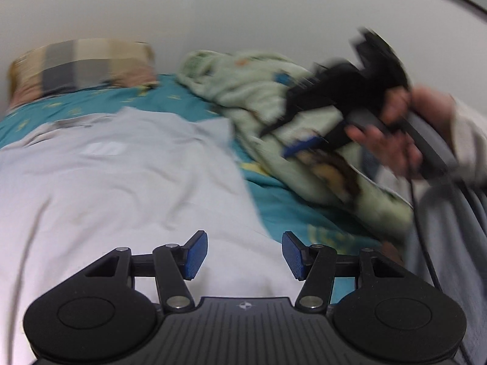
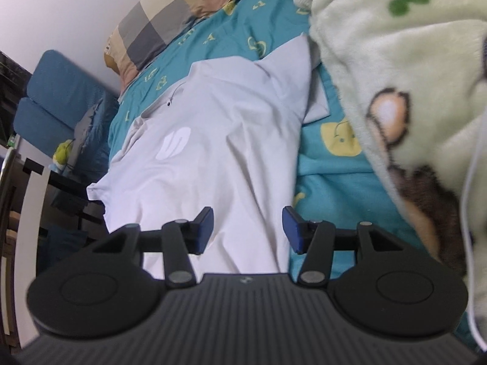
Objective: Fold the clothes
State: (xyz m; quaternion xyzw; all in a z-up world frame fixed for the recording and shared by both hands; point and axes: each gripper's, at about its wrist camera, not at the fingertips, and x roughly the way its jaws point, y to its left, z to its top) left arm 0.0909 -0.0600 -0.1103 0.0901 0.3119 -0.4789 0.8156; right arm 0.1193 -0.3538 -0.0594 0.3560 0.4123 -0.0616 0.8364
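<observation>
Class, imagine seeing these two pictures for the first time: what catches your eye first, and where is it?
A pale shirt lies spread on the teal bedsheet, filling the middle. A fluffy green cartoon blanket is heaped to its right. Both open grippers, left gripper and right gripper, hover over the shirt's near edge.

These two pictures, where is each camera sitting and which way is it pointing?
Left wrist: on the left gripper, looking across the white shirt toward the pillow; the person's right hand shows, blurred.
Right wrist: on the right gripper, above the shirt's edge, facing the pillow; no hand shows.
Shared: shirt, pillow, teal bedsheet, pale green blanket.
</observation>
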